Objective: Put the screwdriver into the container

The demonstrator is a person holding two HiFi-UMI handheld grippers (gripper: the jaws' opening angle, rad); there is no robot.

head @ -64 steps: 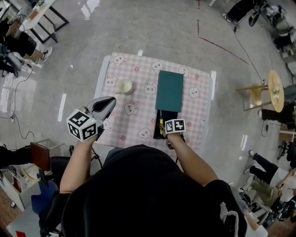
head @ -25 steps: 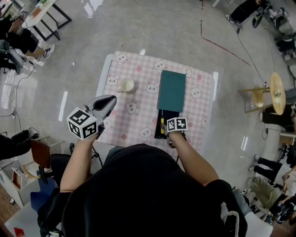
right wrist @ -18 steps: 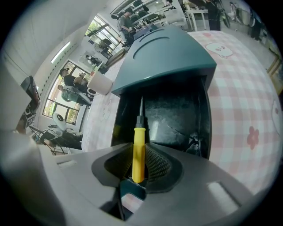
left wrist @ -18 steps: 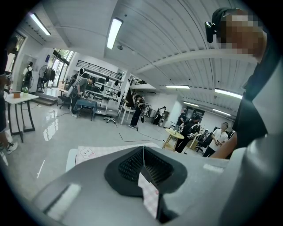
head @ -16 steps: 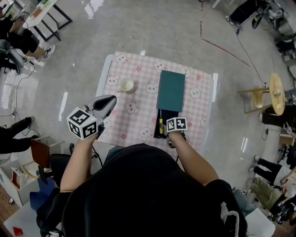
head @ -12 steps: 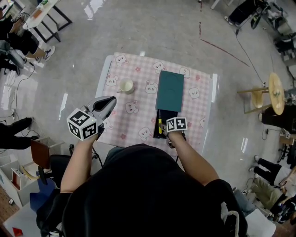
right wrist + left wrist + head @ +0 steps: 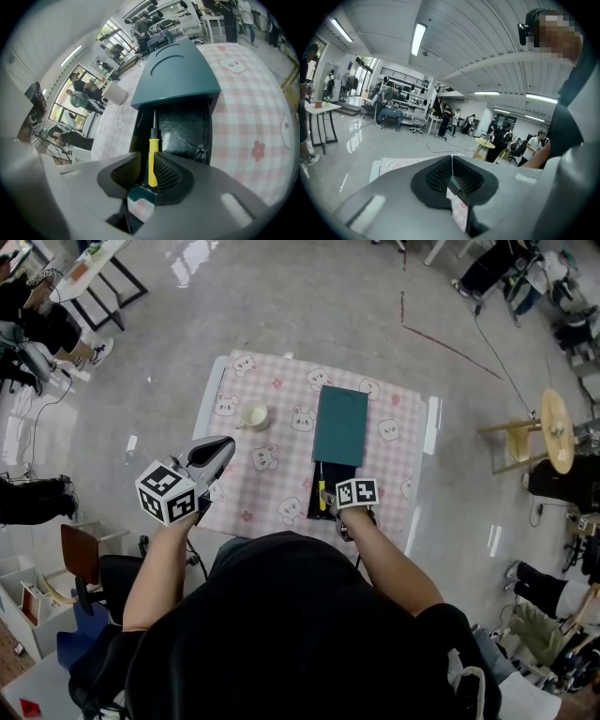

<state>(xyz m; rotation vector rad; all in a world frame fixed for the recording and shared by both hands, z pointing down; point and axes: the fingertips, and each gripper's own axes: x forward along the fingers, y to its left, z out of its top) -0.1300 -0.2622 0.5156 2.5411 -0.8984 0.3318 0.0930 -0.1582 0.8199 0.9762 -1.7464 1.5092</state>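
Broadly, the bench (image 7: 234,432) has free cloth around the container (image 7: 341,480). A teal lid (image 7: 340,425) covers its far half, so only the near half is open. The right tongs (image 7: 149,160) clench the screwdriver (image 7: 153,146) lengthwise along the left wall, probably to slide it in. The left tongs (image 7: 451,162), pressed together and empty, hang clear off the bench's left edge.

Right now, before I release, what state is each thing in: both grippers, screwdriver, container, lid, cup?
Container: open at the near end.
Lid: slid partway back, covering the far end.
Screwdriver: held by its yellow handle, shaft pointing into the open end.
Right gripper: jaws shut on the handle.
Left gripper: jaws together, empty.
Cup: upright.
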